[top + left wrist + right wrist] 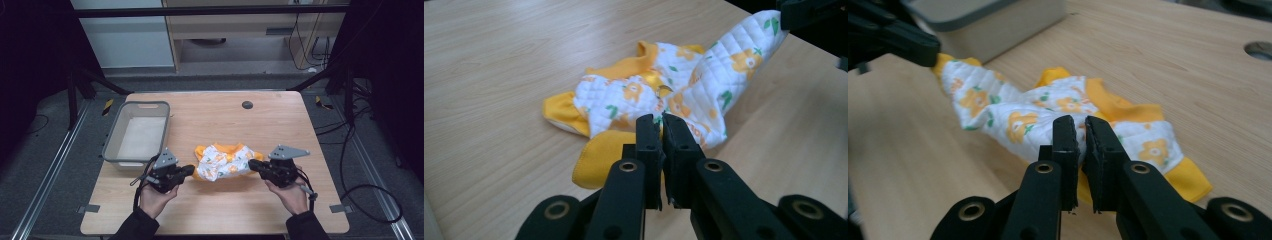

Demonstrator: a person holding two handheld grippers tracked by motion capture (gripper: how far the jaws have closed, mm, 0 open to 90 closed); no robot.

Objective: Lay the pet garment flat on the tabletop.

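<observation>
Two hands come up from the bottom of the high view, each one holding a black gripper. From the left gripper, the little cloth sits at about 3 o'clock, and the gripper's tip touches its left edge. From the right gripper, the cloth sits at about 9 o'clock, and that tip touches its right edge.

Looking along the left gripper, its two black jaws are squeezed tight on a bit of the cloth. Looking along the right gripper, its jaws are pinched tight on the cloth too. So both grippers are holding the same cloth, one at each end.

It is white and puffy, with orange flowers, green leaves and yellow edges. It lies crumpled on the wooden table, near the middle and a bit toward the person. One end is pulled up off the wood by the far gripper.

From the cloth, a grey tub stands at about 10 o'clock, near the table's left edge. A small dark round hole sits at about 1 o'clock, well apart from the cloth
</observation>
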